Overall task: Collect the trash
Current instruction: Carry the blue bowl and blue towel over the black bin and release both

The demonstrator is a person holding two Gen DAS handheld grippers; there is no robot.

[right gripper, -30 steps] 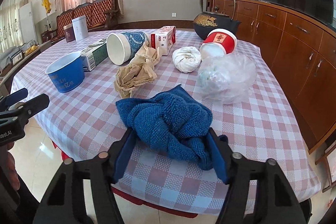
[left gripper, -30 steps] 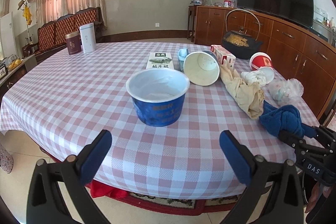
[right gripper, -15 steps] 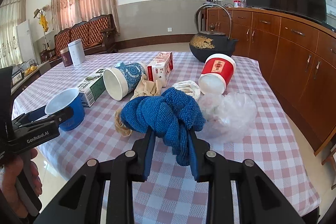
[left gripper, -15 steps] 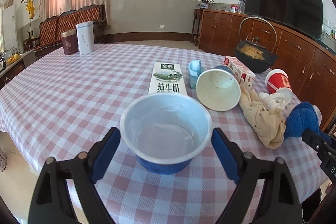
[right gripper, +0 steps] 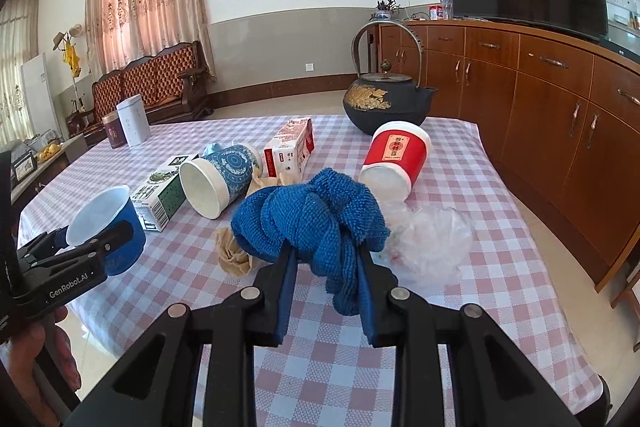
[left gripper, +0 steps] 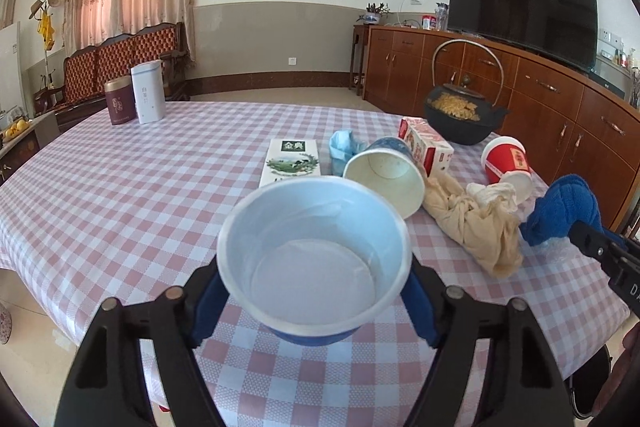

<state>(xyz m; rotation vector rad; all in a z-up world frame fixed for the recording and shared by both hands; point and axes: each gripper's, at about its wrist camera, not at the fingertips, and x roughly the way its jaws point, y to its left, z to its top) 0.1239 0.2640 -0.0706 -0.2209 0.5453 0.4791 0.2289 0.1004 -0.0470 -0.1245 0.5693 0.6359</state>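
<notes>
My left gripper (left gripper: 314,303) is shut on a blue paper bowl (left gripper: 316,255) with a white inside, held at the table's near edge; the bowl also shows in the right wrist view (right gripper: 116,227). My right gripper (right gripper: 326,267) is shut on a knotted blue cloth (right gripper: 308,219) and holds it above the table; the cloth shows in the left wrist view (left gripper: 560,211). On the checked table lie a tipped blue-patterned cup (right gripper: 218,183), a tipped red cup (right gripper: 394,157), a beige rag (left gripper: 472,223), a clear plastic bag (right gripper: 432,243), a red-and-white carton (right gripper: 290,147) and a green milk carton (right gripper: 160,189).
A black iron kettle (right gripper: 386,103) stands at the table's far right. Two tins (left gripper: 138,99) stand at the far left. A wooden sideboard (right gripper: 560,107) with a TV runs along the right. A small blue crumpled piece (left gripper: 344,145) lies behind the cup.
My left gripper moved forward and closed on the blue bowl. My right gripper closed on the blue cloth and lifted it off the table.
</notes>
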